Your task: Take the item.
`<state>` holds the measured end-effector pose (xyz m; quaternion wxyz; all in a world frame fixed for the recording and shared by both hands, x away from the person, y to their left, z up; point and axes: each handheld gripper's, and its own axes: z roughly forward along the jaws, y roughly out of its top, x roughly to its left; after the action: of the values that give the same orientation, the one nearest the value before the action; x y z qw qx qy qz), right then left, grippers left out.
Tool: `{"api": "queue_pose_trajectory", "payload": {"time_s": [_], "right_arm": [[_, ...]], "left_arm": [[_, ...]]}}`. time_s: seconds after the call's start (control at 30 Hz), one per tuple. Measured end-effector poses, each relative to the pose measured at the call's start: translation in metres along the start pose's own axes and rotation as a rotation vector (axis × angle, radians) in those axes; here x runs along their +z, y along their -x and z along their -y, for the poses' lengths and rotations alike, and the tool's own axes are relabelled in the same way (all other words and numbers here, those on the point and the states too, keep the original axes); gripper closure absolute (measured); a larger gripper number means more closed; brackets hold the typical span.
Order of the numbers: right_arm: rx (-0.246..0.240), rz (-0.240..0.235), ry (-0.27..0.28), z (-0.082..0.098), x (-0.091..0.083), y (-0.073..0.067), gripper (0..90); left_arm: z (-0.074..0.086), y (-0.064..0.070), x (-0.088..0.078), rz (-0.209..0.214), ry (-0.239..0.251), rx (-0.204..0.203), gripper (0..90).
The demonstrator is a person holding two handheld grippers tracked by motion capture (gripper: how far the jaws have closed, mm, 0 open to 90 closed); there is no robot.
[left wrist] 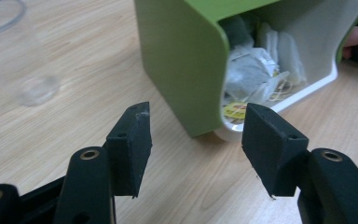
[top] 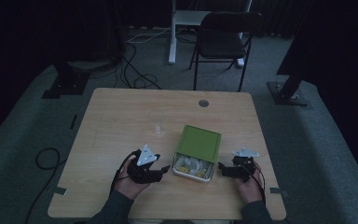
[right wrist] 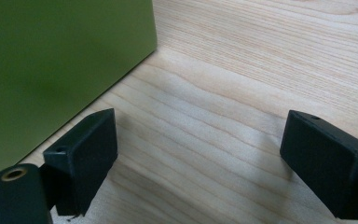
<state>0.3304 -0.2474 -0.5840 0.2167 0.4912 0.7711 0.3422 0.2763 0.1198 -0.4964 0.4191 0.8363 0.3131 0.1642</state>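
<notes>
High view: the green box [top: 198, 142] is flanked by the left gripper [top: 161, 171] and right gripper [top: 222, 169], both held wide, nothing gripped.

A clear plastic cup [top: 157, 128] is seen upright on the wooden bench [top: 121, 116], well apart from its edges. A round grommet [top: 203, 103] is set near the far edge. Beyond, 1 black folding chair [top: 223, 37] is placed on grey carpet.

Clear cup [left wrist: 14, 51]: blurred, rim cut off by the top edge of the left gripper view. Green bin [right wrist: 51, 70]: cropped in the right gripper view, one flat wall visible. Bin contents [top: 193, 166]: too small; possibly crumpled wrappers.
</notes>
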Motion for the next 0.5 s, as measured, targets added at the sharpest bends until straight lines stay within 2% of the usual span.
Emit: {"api": "queue_pose_trajectory", "payload": {"time_s": [0.17,0.37,0.5], "right_arm": [[0.000,0.000,0.000,0.000,0.000,0.000,10.6],[0.000,0.000,0.000,0.000,0.000,0.000,10.6],[0.000,0.000,0.000,0.000,0.000,0.000,10.6]], "left_arm": [[-0.003,0.009,0.003,0.022,-0.002,0.020,46.1],[-0.005,0.016,0.006,0.063,-0.016,0.035,54.6],[-0.007,0.022,0.009,0.088,-0.026,0.060,60.7]]}}
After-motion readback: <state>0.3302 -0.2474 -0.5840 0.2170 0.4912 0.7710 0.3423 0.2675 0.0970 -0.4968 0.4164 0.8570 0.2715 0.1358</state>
